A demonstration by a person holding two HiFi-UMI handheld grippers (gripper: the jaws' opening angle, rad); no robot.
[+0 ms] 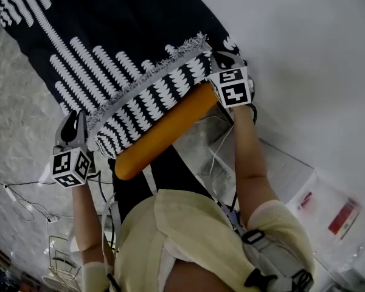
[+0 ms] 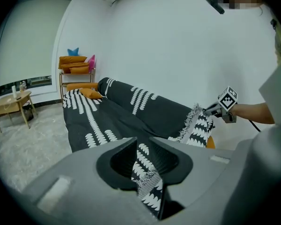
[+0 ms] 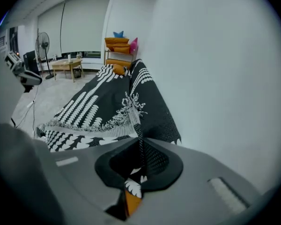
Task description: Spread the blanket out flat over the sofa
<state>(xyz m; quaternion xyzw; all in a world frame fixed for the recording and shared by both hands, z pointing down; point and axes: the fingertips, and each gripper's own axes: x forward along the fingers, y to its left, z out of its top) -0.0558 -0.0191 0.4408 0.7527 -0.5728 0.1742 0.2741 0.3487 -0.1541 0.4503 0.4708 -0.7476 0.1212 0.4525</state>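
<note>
1. Blanket (image 1: pixel 109 53): black cloth with rows of white feather-like marks and a pale fringe, draped over the seat and back of the sofa (image 1: pixel 164 129). Its near edge is turned back, so the fringe runs in a slanted line between the two grippers, and a patterned band hangs below it against the orange sofa arm
2. Left gripper (image 2: pixel 141 168): its jaws are pressed together on the blanket's near edge at the front of the sofa, with a strip of patterned cloth rising from between them
3. Right gripper (image 3: pixel 138 165): its jaws are clamped on the blanket's corner on the wall side, the cloth standing edge-on as a thin fold between the pads, with a bit of orange showing underneath
4. Hard to see: the blanket covers nearly all of the sofa, leaving only the orange arm bare. The head view cuts off the far end of the sofa at the top. An orange cushion (image 2: pixel 91 93) lies at that far end
</note>
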